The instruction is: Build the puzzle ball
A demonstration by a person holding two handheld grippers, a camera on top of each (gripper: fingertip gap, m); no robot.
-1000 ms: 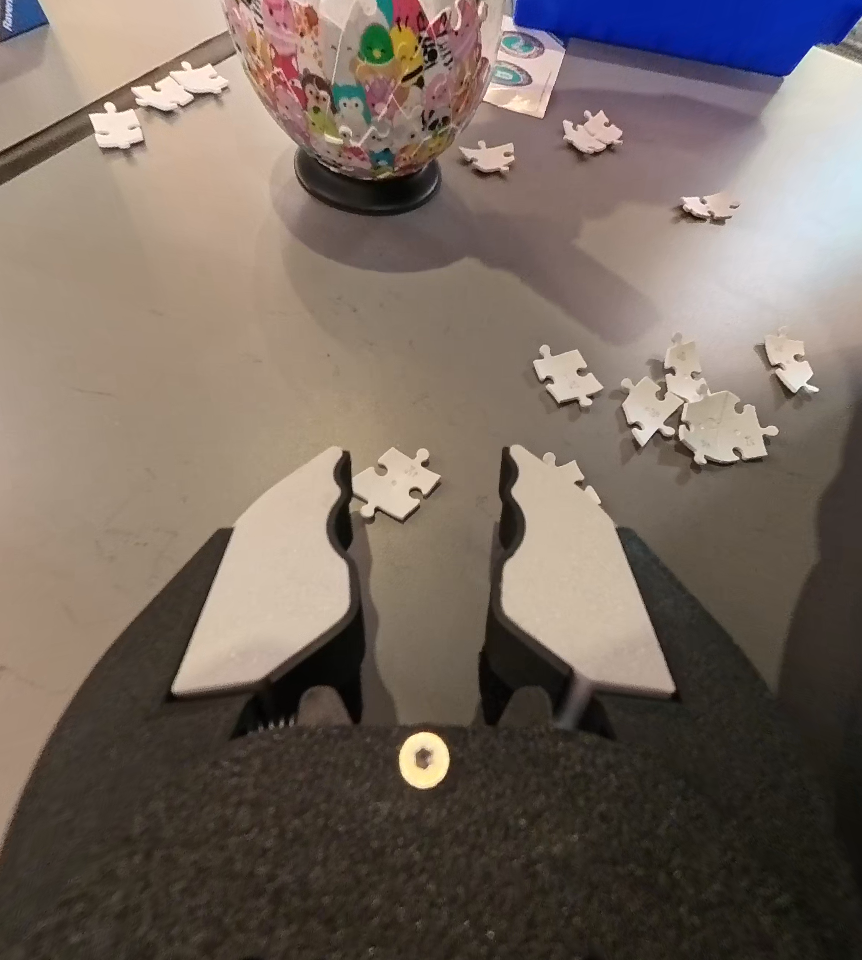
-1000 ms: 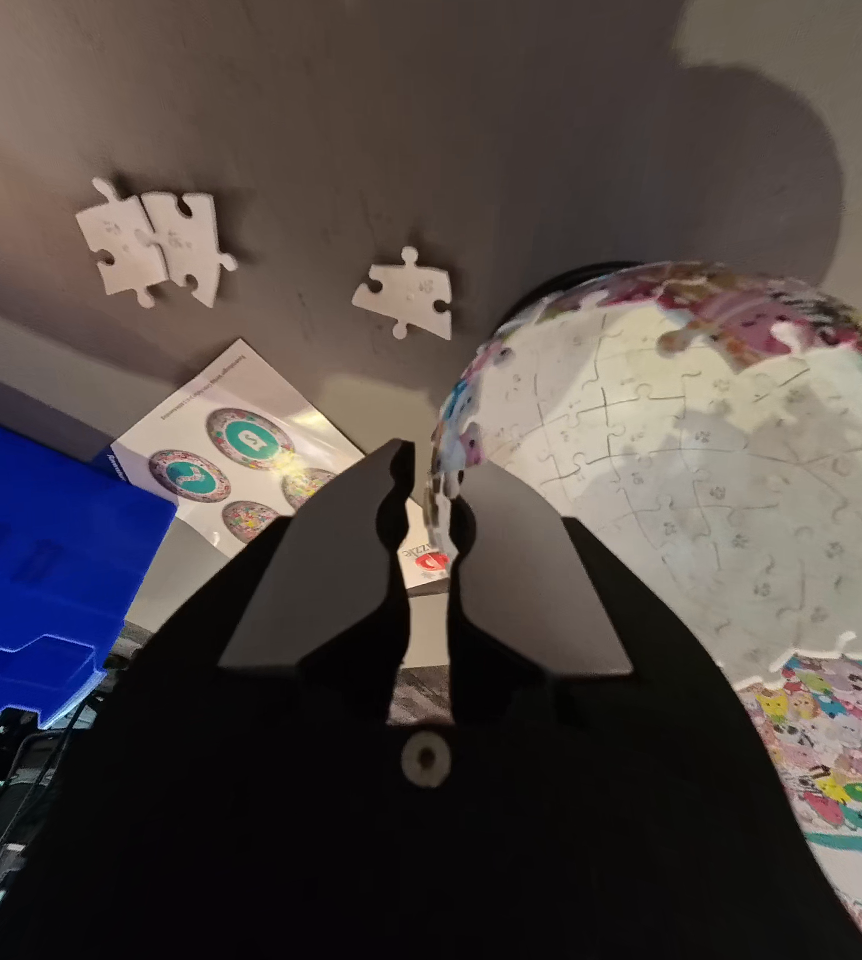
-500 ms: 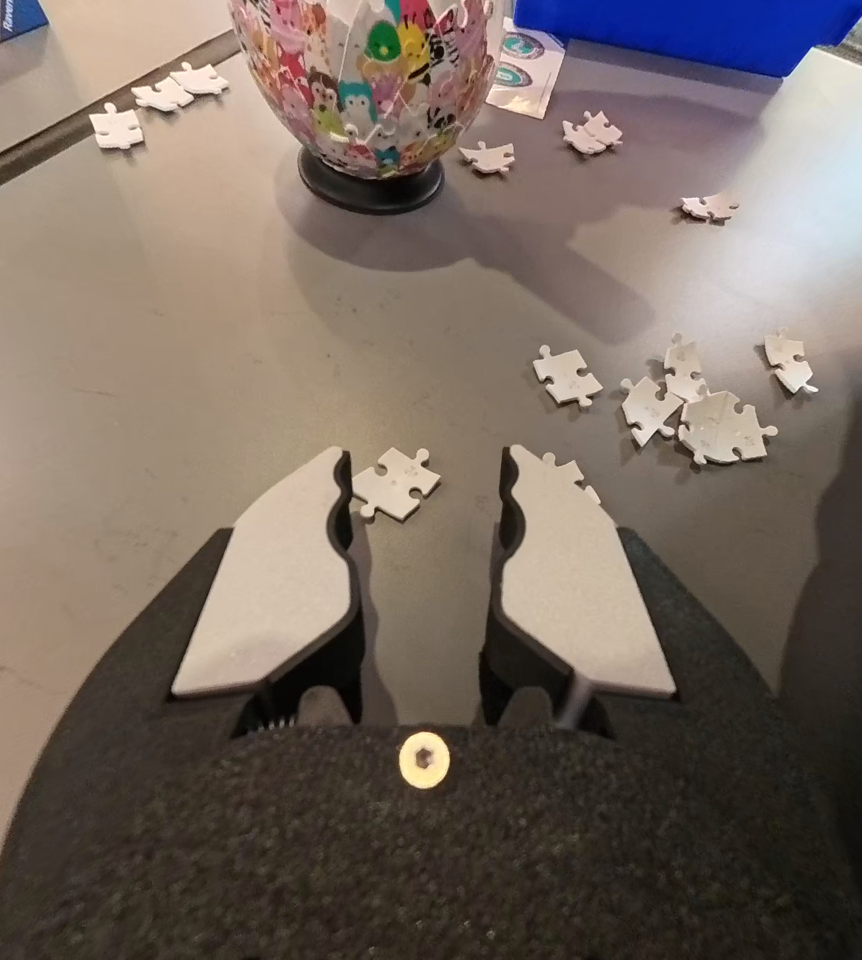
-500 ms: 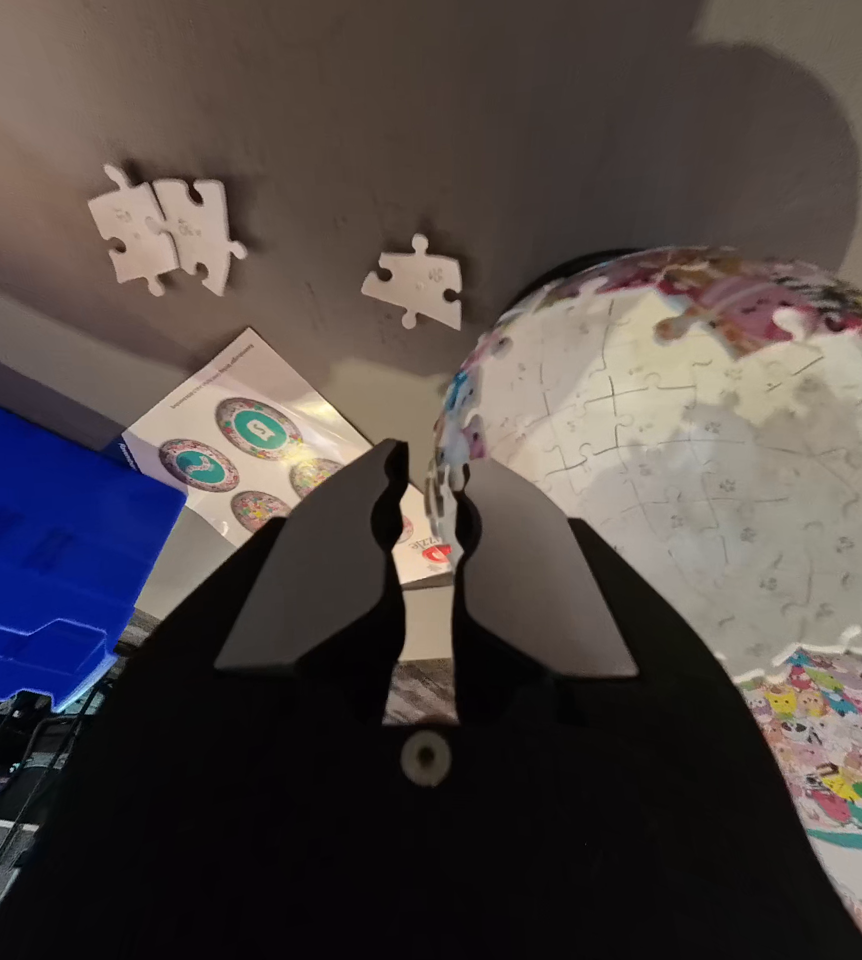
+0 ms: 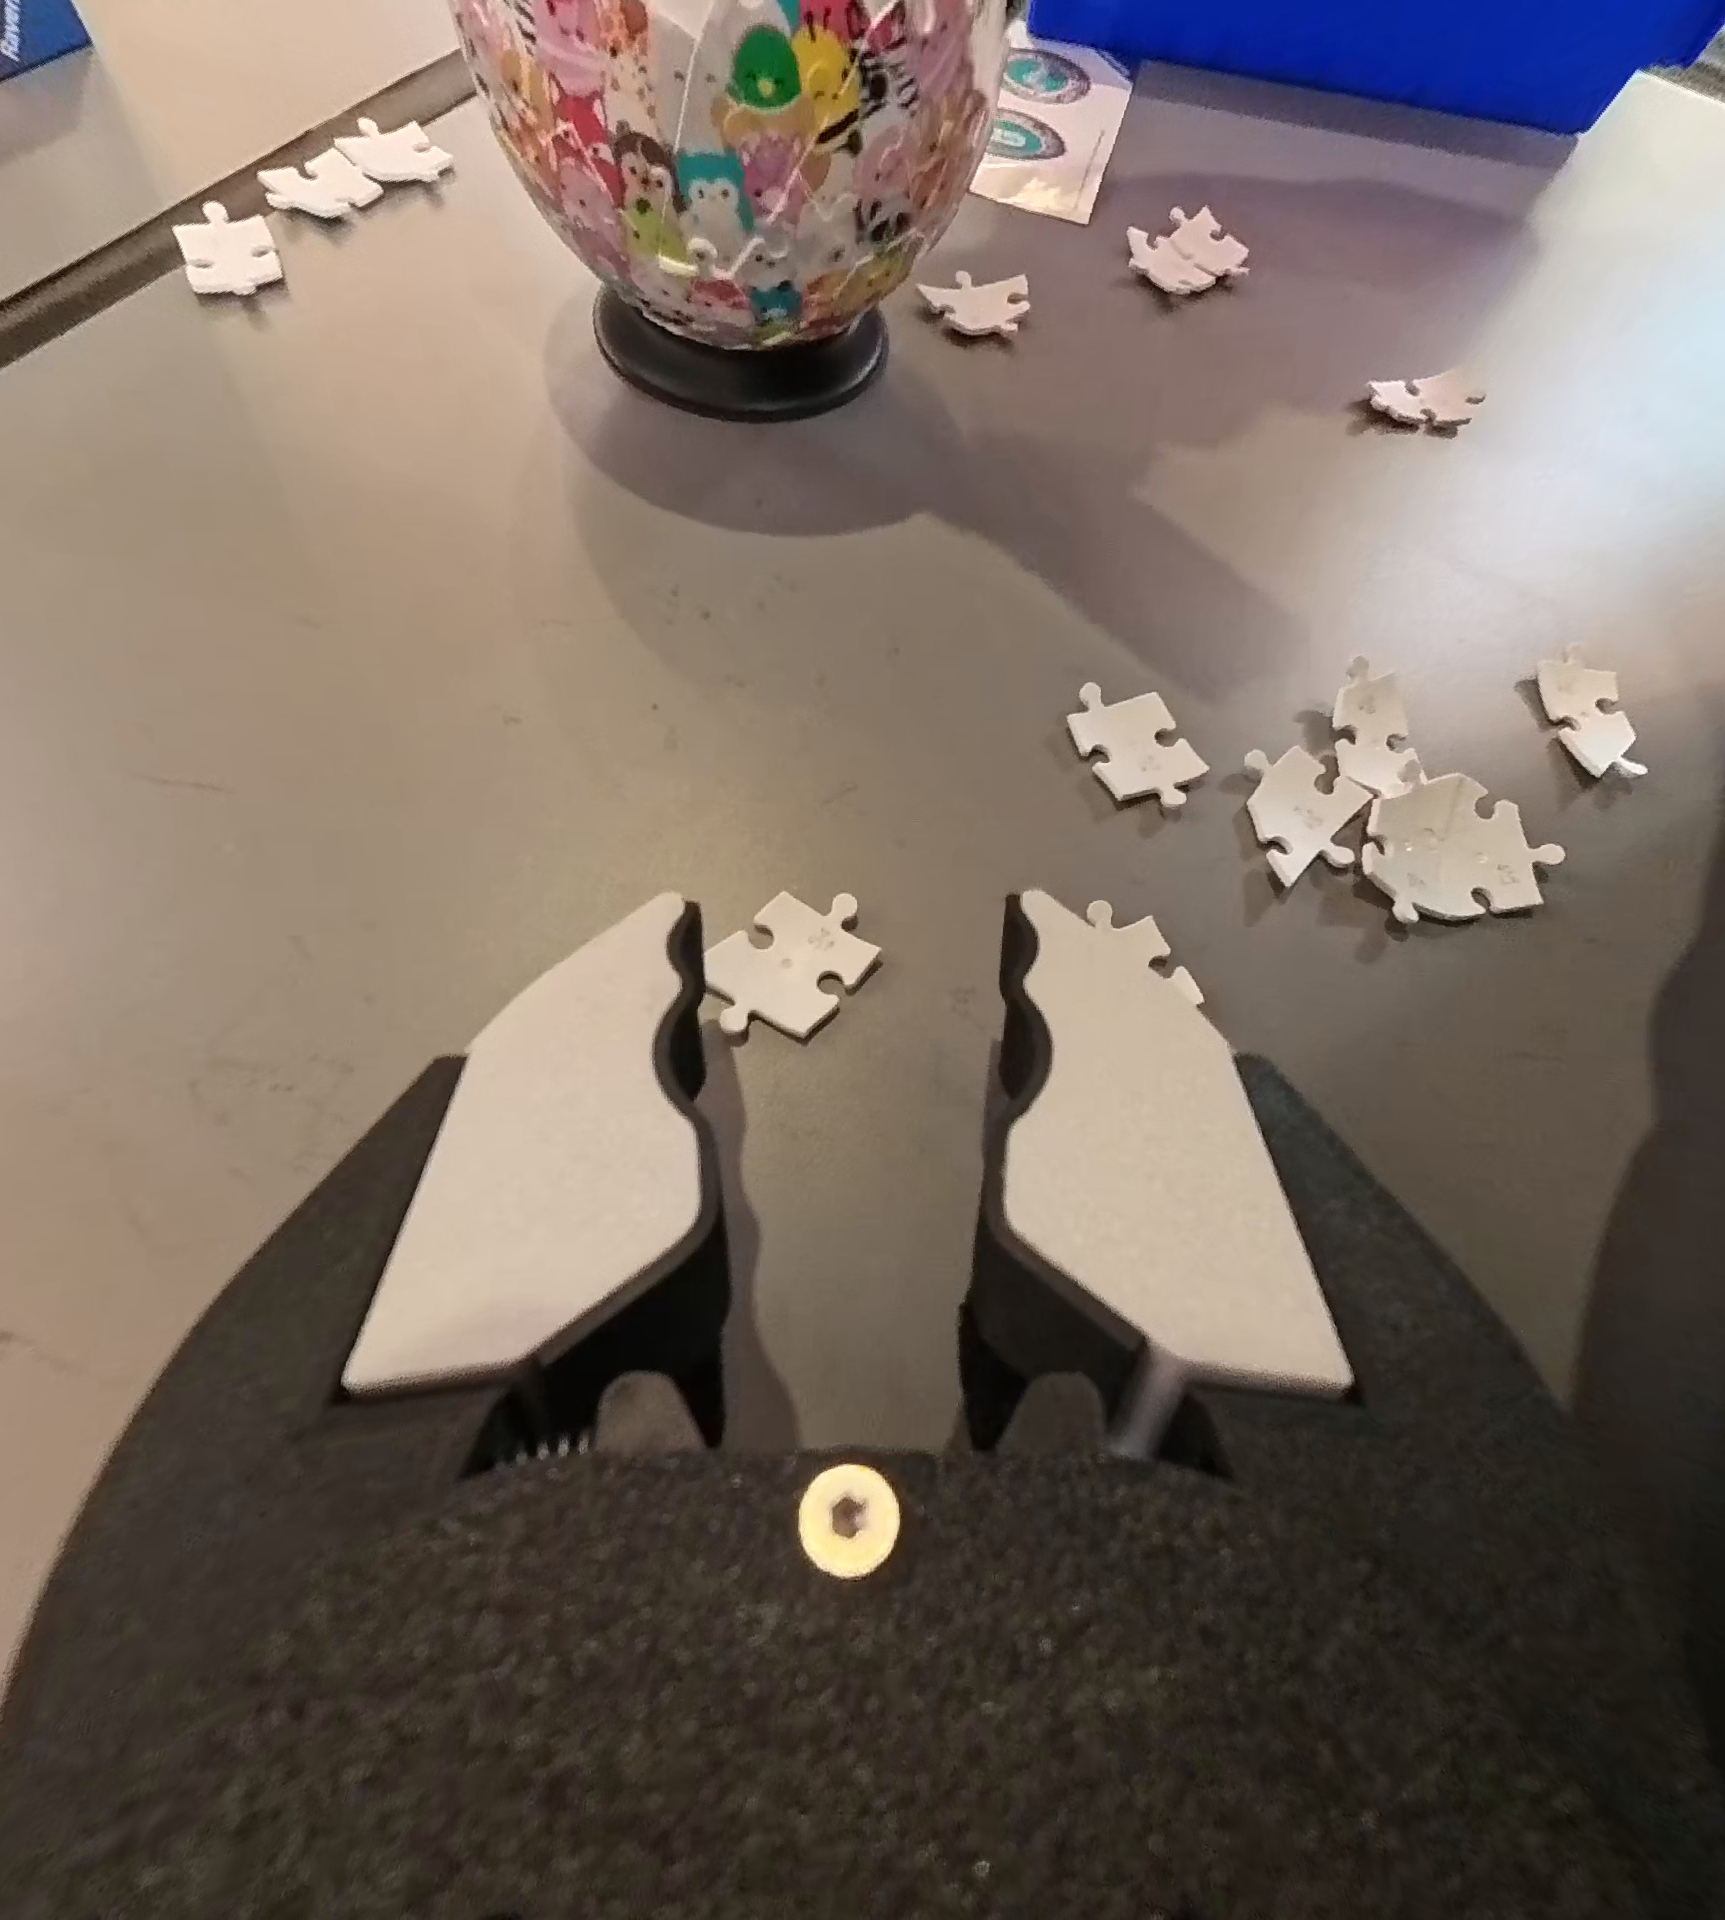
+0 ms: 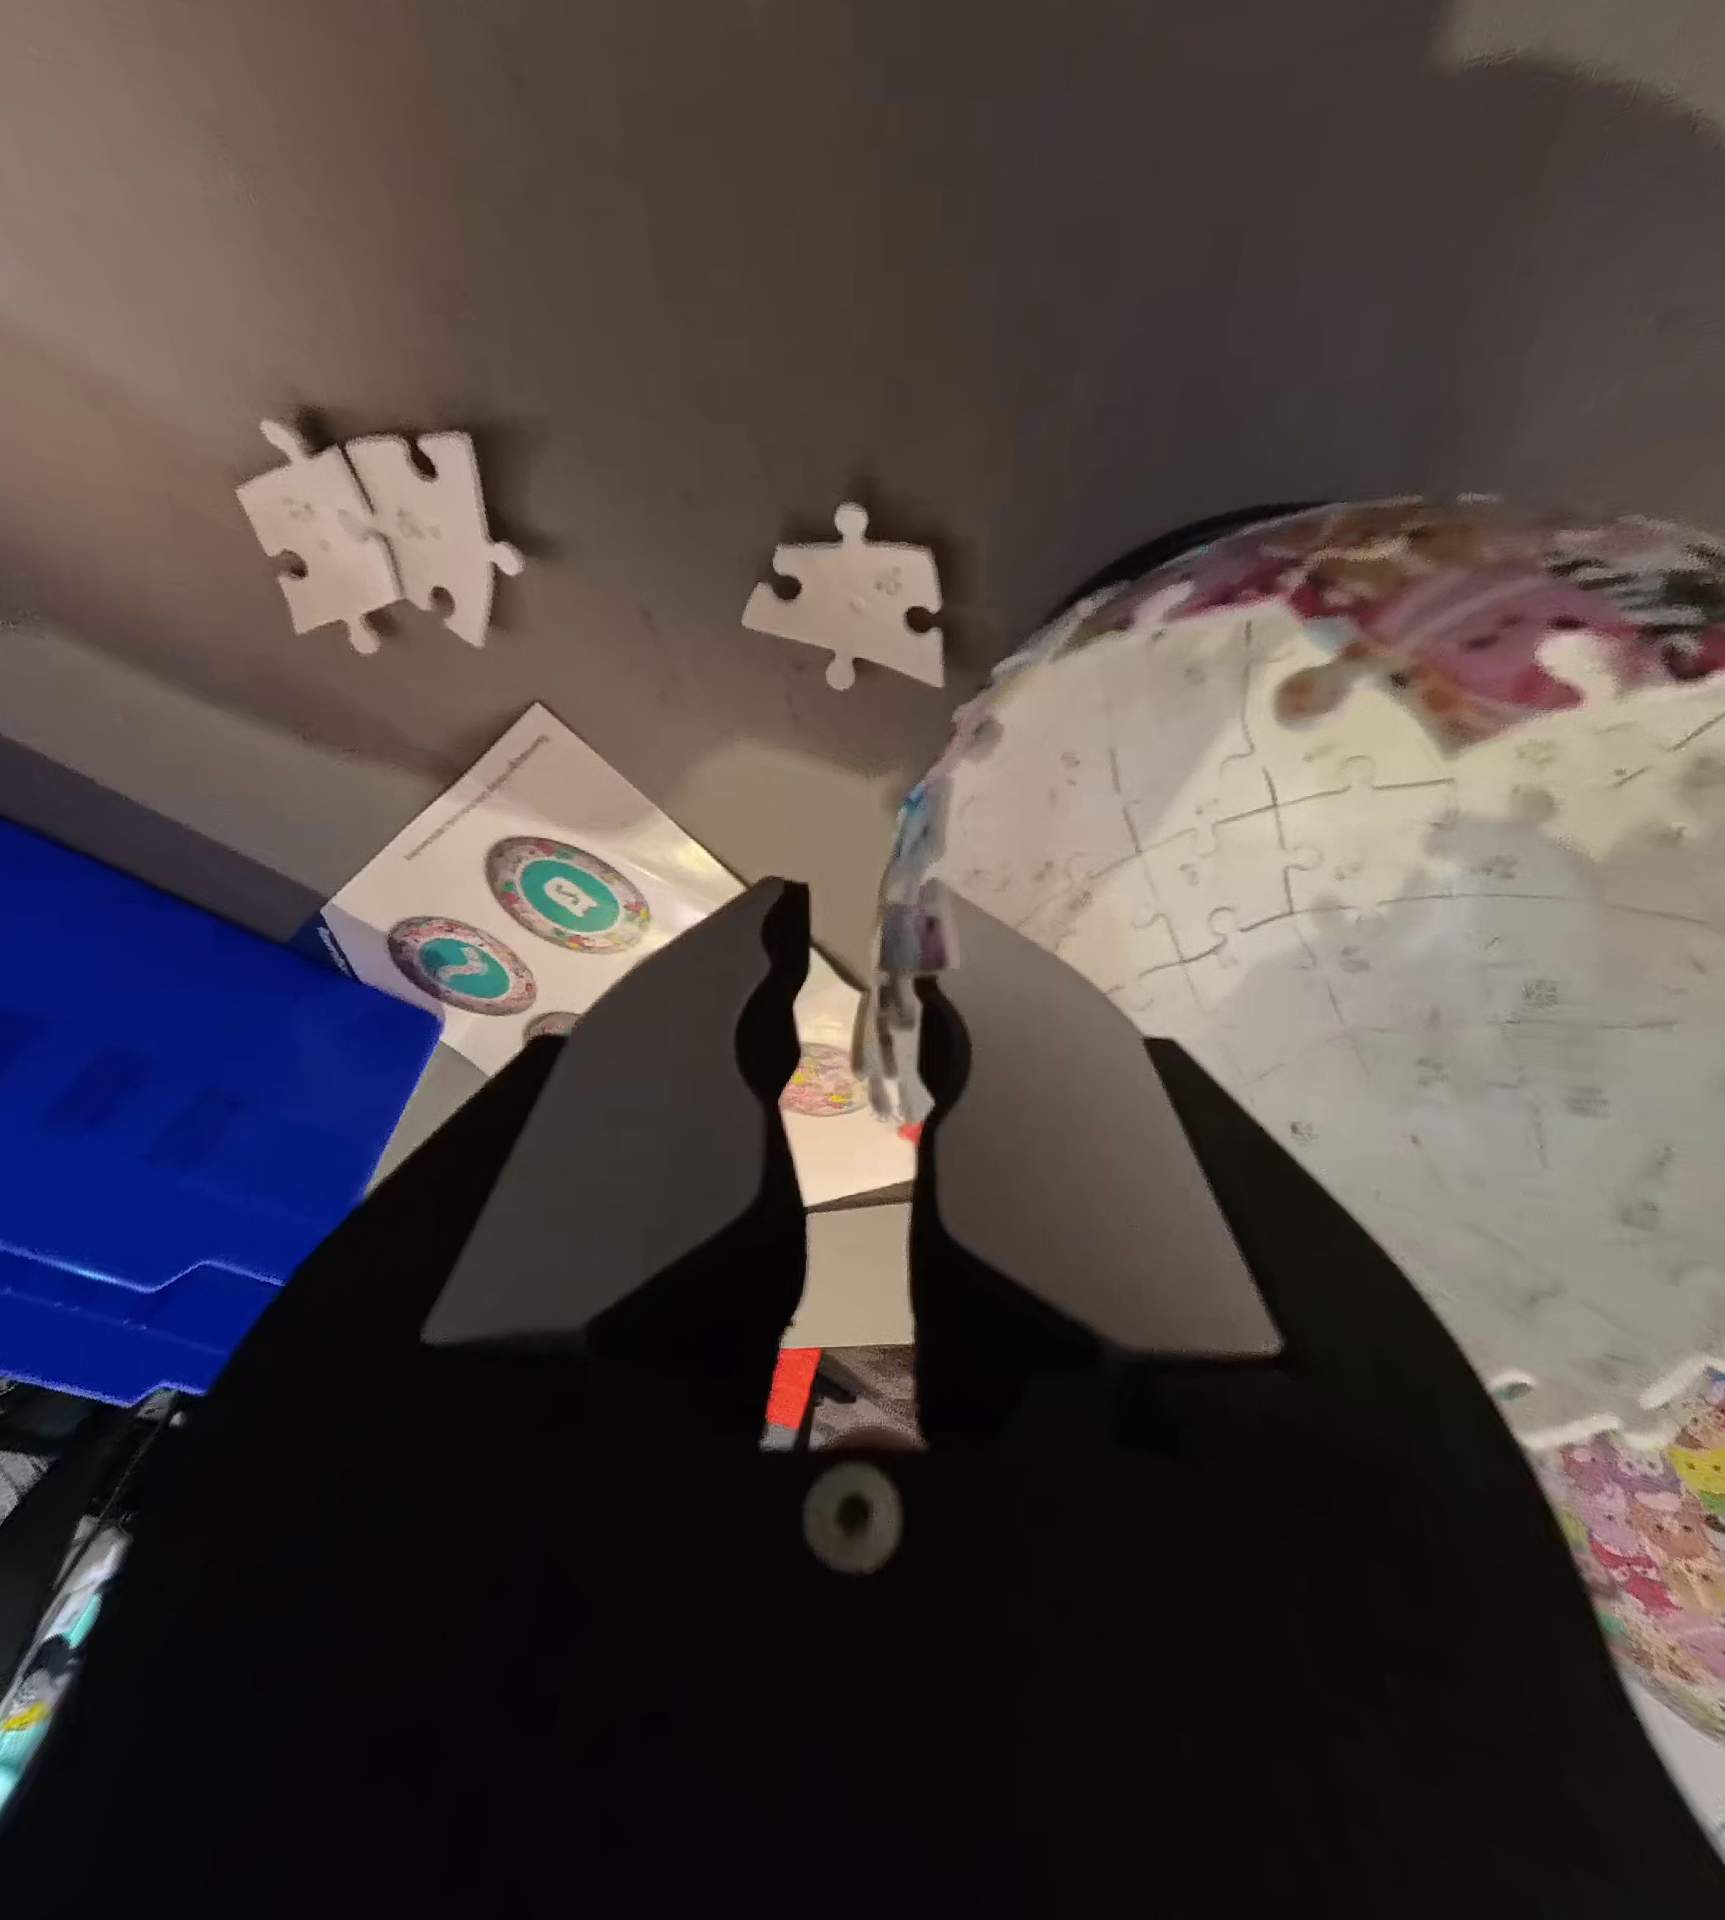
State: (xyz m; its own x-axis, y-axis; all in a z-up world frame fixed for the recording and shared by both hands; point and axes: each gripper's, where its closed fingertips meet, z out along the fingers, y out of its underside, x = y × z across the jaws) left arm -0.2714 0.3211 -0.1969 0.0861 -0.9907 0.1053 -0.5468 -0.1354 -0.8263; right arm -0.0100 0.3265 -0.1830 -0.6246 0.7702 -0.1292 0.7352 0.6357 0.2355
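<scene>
The left claw [image 5: 850, 914] hangs low over the grey table [image 5: 266, 727] with its two pale fingers [image 5: 567, 1122] spread wide and nothing between them. Just past its left fingertip a white puzzle piece [image 5: 798, 961] lies face down, and a second piece [image 5: 1144, 951] peeks out from behind the right fingertip. Farther off to the right sits a loose cluster of white pieces [image 5: 1398, 800], some overlapping. Beyond those, the puzzle ball [image 5: 733, 156] stands on a black ring stand [image 5: 738, 353], its outside covered in bright cartoon animals, with more white pieces scattered to either side of it.

The right claw [image 6: 863, 945] is up at the open edge of the puzzle ball [image 6: 1409, 987], with its dark fingers [image 6: 650, 1101] nearly pressed together. The ball's ragged rim runs down between them against the right finger, but the blur hides whether they truly pinch it. Behind it, a joined pair of pieces [image 6: 380, 535] and a single piece [image 6: 853, 608] lie on the table, a printed leaflet [image 6: 525, 894] lies nearer the far edge, and a blue bin [image 6: 89, 1091] stands beyond.
</scene>
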